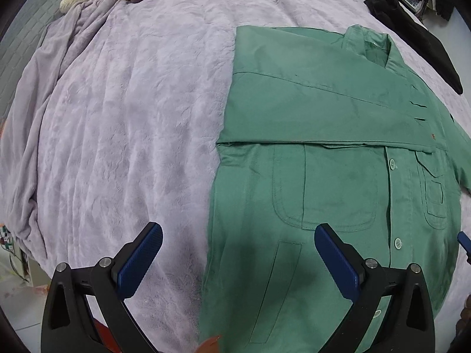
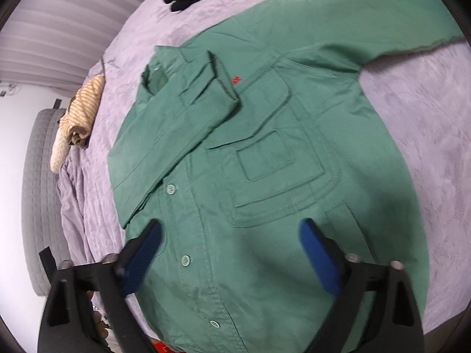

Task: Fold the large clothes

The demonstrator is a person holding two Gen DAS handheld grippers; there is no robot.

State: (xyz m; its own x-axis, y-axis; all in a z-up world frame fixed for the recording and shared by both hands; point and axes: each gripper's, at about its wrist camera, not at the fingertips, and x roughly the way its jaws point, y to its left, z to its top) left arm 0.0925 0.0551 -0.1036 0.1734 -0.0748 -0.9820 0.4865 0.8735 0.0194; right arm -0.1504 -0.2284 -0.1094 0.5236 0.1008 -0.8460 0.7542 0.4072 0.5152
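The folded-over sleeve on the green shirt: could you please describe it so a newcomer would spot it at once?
On the lilac plush bedspread lies a green buttoned cotton shirt, front up. One long sleeve is folded across its chest, cuff beside the small red logo; the other sleeve is spread out on the bedspread.

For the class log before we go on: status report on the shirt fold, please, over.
Left gripper open, empty. Right gripper open, empty, above green shirt. One sleeve folded across chest, other sleeve still spread out. Nothing in the way.
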